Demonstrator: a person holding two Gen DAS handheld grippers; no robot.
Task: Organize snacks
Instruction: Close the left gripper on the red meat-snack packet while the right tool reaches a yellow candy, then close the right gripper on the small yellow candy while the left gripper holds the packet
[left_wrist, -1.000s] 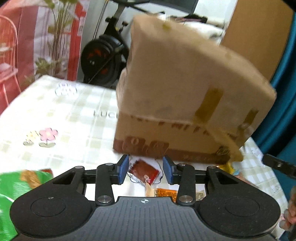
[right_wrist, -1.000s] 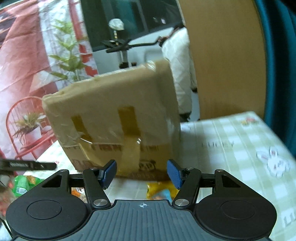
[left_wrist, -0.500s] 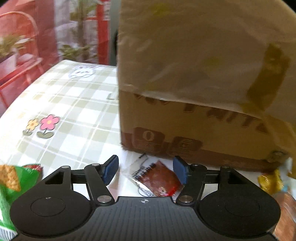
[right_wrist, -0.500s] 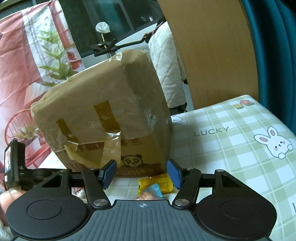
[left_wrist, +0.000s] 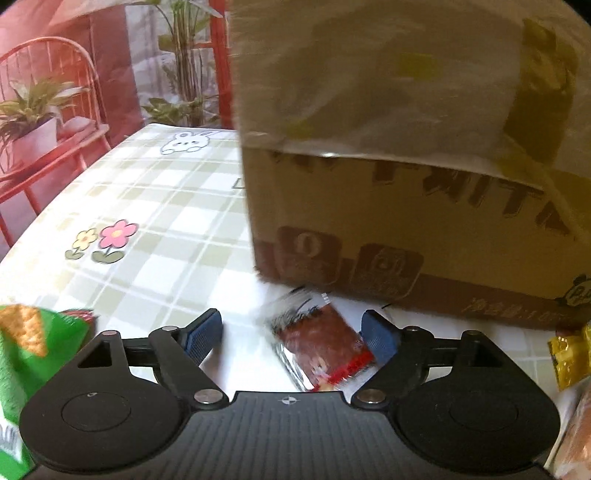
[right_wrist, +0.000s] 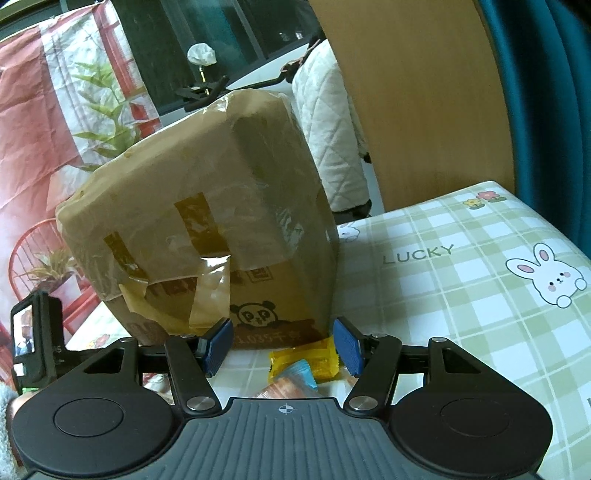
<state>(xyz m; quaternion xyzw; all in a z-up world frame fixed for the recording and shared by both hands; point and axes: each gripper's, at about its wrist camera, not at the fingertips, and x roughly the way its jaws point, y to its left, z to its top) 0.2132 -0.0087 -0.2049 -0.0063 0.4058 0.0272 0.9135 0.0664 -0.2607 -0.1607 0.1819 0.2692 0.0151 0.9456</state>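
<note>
Your left gripper (left_wrist: 291, 338) points down at the tablecloth (left_wrist: 155, 206) with its jaws opening. A small red snack packet (left_wrist: 319, 347) lies flat between them, nearer the right-hand pad, and from this view you cannot tell whether that pad touches it. The packet sits just in front of the taped cardboard box (left_wrist: 406, 184), close to its lower corner, which is likely why you come at it from above and in front: the box wall leaves no room behind. A wide opening makes sense here, since a flat foil packet has to be straddled before it can be pinched.

Your right gripper (right_wrist: 283, 345) stands about half open and holds nothing. Past its fingertips a yellow wrapped snack (right_wrist: 314, 360) lies against the foot of the box, with a blue-and-orange packet (right_wrist: 293, 380) overlapping its near edge — both on the cloth, neither gripped.

A green chip bag (left_wrist: 33, 354) lies at the left edge of the left view, well apart from the red packet. As far as you can see, the snacks are loose around the box, so the sorting looks barely begun.
</note>
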